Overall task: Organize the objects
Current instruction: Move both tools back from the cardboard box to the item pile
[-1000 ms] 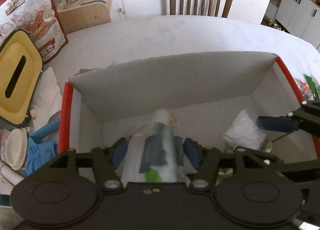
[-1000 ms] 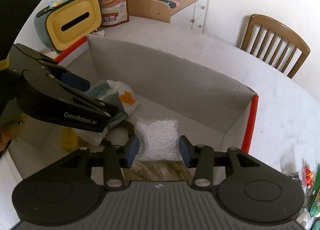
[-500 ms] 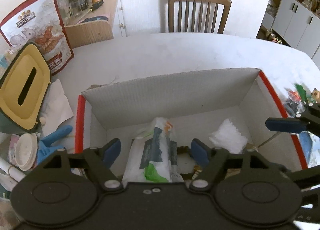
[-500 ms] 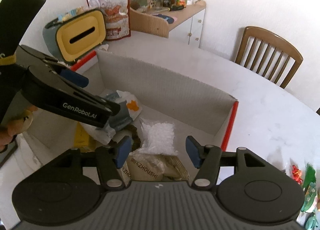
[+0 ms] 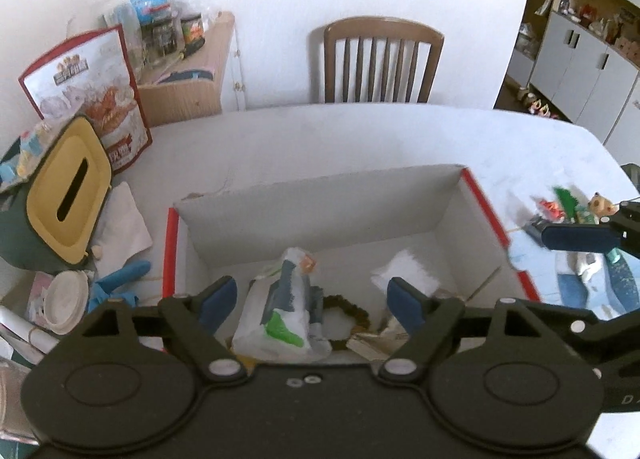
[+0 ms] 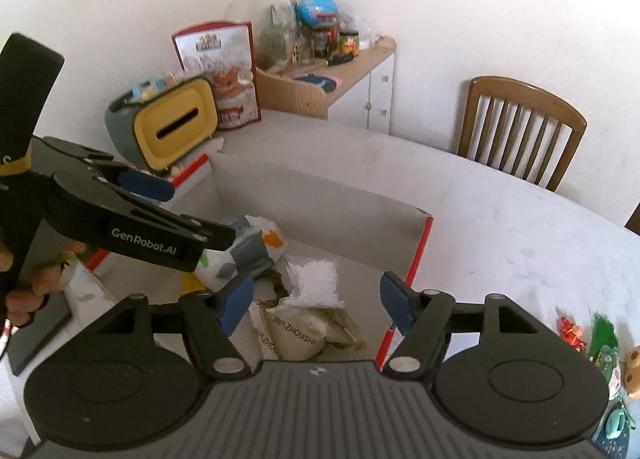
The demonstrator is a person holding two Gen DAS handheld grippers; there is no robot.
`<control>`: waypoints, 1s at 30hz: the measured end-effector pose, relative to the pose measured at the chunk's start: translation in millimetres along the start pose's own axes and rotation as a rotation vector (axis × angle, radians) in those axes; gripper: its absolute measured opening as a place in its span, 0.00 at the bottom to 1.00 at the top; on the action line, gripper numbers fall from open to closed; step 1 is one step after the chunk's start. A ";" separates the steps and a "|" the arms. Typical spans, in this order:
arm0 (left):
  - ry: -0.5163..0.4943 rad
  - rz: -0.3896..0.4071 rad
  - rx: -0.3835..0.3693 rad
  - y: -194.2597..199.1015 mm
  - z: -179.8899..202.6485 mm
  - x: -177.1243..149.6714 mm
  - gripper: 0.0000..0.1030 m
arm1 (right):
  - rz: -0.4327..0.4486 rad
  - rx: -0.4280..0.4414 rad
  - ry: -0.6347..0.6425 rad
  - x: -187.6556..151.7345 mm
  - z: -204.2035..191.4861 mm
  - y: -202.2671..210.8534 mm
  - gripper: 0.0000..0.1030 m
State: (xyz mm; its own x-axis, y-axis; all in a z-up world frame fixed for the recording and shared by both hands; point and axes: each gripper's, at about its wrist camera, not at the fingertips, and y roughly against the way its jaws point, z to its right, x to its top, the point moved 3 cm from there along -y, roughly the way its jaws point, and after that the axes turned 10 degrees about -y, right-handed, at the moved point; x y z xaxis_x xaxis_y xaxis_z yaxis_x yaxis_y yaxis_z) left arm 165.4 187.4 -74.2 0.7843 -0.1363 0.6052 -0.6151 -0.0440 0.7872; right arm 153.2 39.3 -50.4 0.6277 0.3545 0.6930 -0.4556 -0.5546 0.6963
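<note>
Above the near edge of the cardboard box [image 5: 320, 199]: left gripper [image 5: 312, 301] spread wide, nothing between the blue pads, nothing touched. Directly below, flat on the box floor, a white-and-grey printed bag [image 5: 286, 317]. Just beside it, a dark ring-shaped item [image 5: 348, 309], not clear enough to name. Further right in the box, a white crinkled packet [image 5: 404, 273], with tan pouches [image 6: 304, 333] lying at its near side.

Over the box's right end, near the red-edged wall: right gripper [image 6: 316, 301], likewise gaping, empty, clear of everything. In the left view, only one blue pad of it visible, out over the counter [image 5: 360, 139] past the box wall.

Likely step: between placements, both tools free and above the box, several items already inside. Next move, by judgement: out to the loose things outside the box. To the right, small colourful toys [image 6: 592, 343] on the counter; to the left, a blue toy [image 5: 116, 279], a round white lid [image 5: 66, 301] and tissue paper [image 5: 120, 223], near the yellow-topped tissue holder [image 5: 66, 187]. Called for: a descent with fingers kept apart, then closure on one small item only.

Farther off: a snack bag [image 5: 94, 93] upright, a wooden chair [image 5: 378, 61] at the far side.
</note>
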 end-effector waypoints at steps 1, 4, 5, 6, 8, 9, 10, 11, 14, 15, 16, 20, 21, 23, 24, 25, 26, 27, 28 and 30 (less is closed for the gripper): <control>-0.004 0.012 -0.001 4.9 3.6 1.2 0.81 | 0.010 0.004 -0.003 -0.5 1.5 6.6 0.69; -0.006 0.036 -0.007 16.1 13.3 4.2 0.83 | 0.034 0.022 -0.013 -2.4 7.3 23.3 0.70; -0.005 0.043 -0.013 20.0 17.2 5.1 0.83 | 0.042 0.025 -0.016 -3.4 9.4 28.5 0.71; -0.005 0.051 -0.020 23.9 21.7 6.3 0.83 | 0.050 0.028 -0.021 -4.4 12.3 34.4 0.71; -0.009 0.064 -0.028 30.8 31.1 8.8 0.86 | 0.061 0.035 -0.033 -6.2 17.8 45.2 0.72; -0.012 0.071 -0.031 33.9 35.9 9.9 0.86 | 0.066 0.038 -0.037 -7.9 21.3 50.7 0.72; -0.015 0.077 -0.036 37.1 41.0 11.2 0.87 | 0.071 0.039 -0.041 -9.6 24.7 56.4 0.72; -0.017 0.083 -0.039 40.0 46.4 11.9 0.88 | 0.077 0.041 -0.045 -11.5 29.2 62.6 0.73; -0.016 0.099 -0.049 47.5 61.9 14.6 0.91 | 0.093 0.045 -0.070 -17.2 45.0 79.6 0.74; -0.013 0.103 -0.054 49.4 67.4 15.7 0.92 | 0.099 0.046 -0.078 -18.7 49.8 84.7 0.75; -0.011 0.106 -0.060 50.7 72.8 17.0 0.93 | 0.105 0.046 -0.087 -20.4 55.5 89.9 0.76; -0.014 0.119 -0.074 54.2 95.1 20.5 0.97 | 0.126 0.039 -0.120 -30.0 82.0 110.5 0.77; -0.015 0.124 -0.076 54.6 100.5 21.6 0.98 | 0.130 0.035 -0.123 -32.4 88.3 114.5 0.77; -0.017 0.128 -0.083 54.9 113.8 24.7 0.98 | 0.134 0.030 -0.134 -38.6 102.9 122.3 0.77; -0.021 0.129 -0.088 54.2 120.0 26.4 0.99 | 0.136 0.022 -0.139 -41.1 110.1 126.0 0.77; -0.024 0.130 -0.092 53.3 126.0 27.9 0.99 | 0.140 0.013 -0.144 -44.4 119.0 130.0 0.77; -0.027 0.132 -0.096 53.0 131.2 28.7 0.99 | 0.142 0.005 -0.150 -47.1 127.0 133.1 0.77; -0.031 0.133 -0.102 51.9 136.7 30.0 0.99 | 0.143 -0.006 -0.156 -50.1 135.8 136.1 0.77; -0.036 0.135 -0.108 50.4 143.5 31.6 0.99 | 0.144 -0.017 -0.162 -53.5 144.8 139.1 0.77; -0.043 0.139 -0.113 47.5 155.0 34.1 0.99 | 0.146 -0.039 -0.174 -60.8 162.1 144.3 0.77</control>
State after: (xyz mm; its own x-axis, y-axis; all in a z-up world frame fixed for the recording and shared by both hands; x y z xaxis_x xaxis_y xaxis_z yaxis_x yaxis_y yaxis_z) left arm 150.4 27.3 -34.5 0.6865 -0.1755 0.7057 -0.7028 0.0892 0.7058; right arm 151.6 -184.3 -22.4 0.6508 0.1356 0.7470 -0.5716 -0.5601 0.5996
